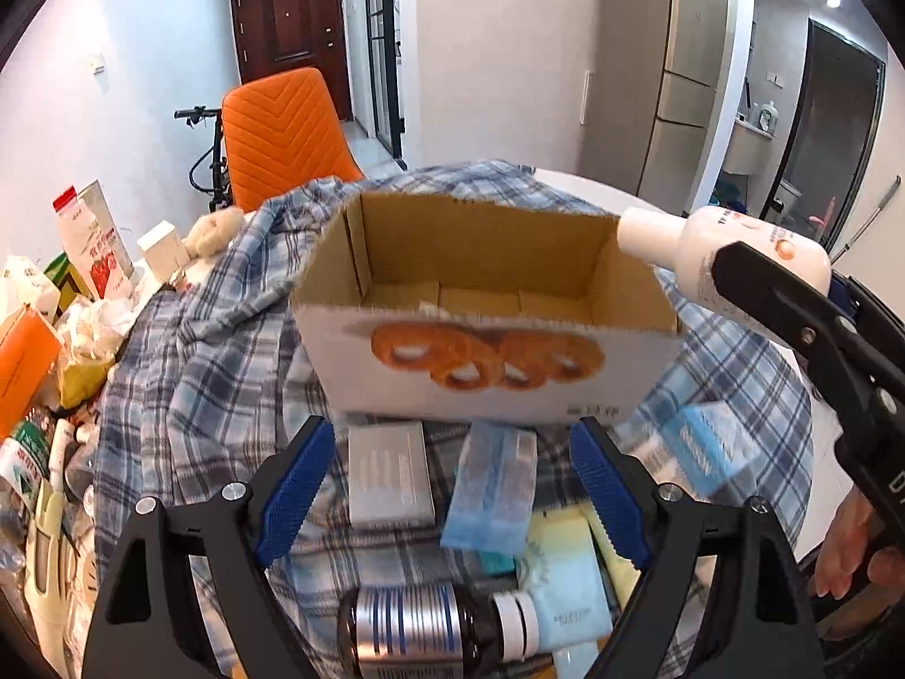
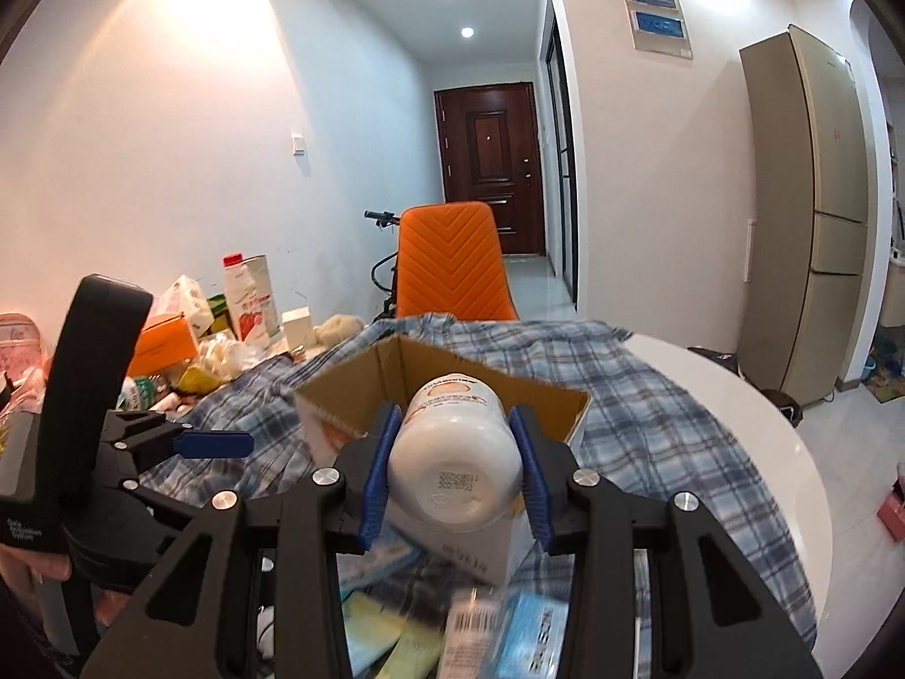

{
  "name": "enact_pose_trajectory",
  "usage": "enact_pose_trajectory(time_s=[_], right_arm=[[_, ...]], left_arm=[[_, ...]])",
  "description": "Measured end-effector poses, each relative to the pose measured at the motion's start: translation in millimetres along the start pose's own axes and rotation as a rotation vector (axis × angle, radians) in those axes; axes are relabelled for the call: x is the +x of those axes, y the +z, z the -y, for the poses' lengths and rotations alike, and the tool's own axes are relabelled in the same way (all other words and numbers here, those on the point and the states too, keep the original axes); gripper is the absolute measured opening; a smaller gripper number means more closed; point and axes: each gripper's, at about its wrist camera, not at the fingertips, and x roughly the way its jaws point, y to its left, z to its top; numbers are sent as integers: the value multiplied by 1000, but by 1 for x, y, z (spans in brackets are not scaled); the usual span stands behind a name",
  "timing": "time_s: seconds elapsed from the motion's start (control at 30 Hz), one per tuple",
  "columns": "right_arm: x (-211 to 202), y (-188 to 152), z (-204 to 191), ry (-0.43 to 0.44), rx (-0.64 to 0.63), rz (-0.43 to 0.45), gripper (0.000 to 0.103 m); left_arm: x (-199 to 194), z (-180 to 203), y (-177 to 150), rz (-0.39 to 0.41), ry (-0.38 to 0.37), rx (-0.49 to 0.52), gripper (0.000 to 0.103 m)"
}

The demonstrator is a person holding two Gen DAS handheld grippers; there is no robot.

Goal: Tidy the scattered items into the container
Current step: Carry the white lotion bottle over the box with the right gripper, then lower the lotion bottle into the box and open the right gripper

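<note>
An open cardboard box (image 1: 486,362) printed with orange rings stands on a plaid cloth (image 1: 186,351). My right gripper (image 2: 455,458) is shut on a white bottle (image 2: 455,452), held lying along the fingers above the box's near right corner (image 2: 577,402). From the left wrist view the white bottle (image 1: 707,254) hangs at the right, cap toward the box. My left gripper (image 1: 452,486) stands open over scattered items: a silver box (image 1: 390,475), a blue packet (image 1: 492,492), a dark bottle with a silver label (image 1: 418,628) and pale packets (image 1: 571,566).
Clutter of cartons, packets and bottles (image 1: 51,351) is piled at the cloth's left. An orange chair (image 1: 283,136) stands behind the table. The white round tabletop (image 2: 735,396) shows bare to the right. More blue and yellow packets (image 2: 509,634) lie under the right gripper.
</note>
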Motion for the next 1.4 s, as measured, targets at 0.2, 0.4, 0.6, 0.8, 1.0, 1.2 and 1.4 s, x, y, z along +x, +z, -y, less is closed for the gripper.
enact_pose_trajectory(time_s=[0.2, 0.4, 0.6, 0.8, 1.0, 1.2, 1.4], right_arm=[[22, 16, 5, -34, -20, -6, 39], [51, 26, 8, -59, -39, -48, 39], [78, 34, 20, -53, -18, -122, 39], [114, 34, 32, -16, 18, -245, 39], [135, 35, 44, 29, 65, -327, 39], [143, 37, 41, 68, 71, -391, 39], [152, 32, 34, 116, 54, -468, 39]], left_arm=[[1, 0, 21, 25, 13, 9, 87], [6, -2, 42, 39, -9, 20, 87], [26, -3, 62, 20, -16, 42, 87], [50, -6, 70, -13, -5, 64, 87], [66, -9, 66, -30, -3, 67, 87], [63, -9, 67, -25, -18, 66, 87], [57, -5, 66, -12, -20, 79, 87]])
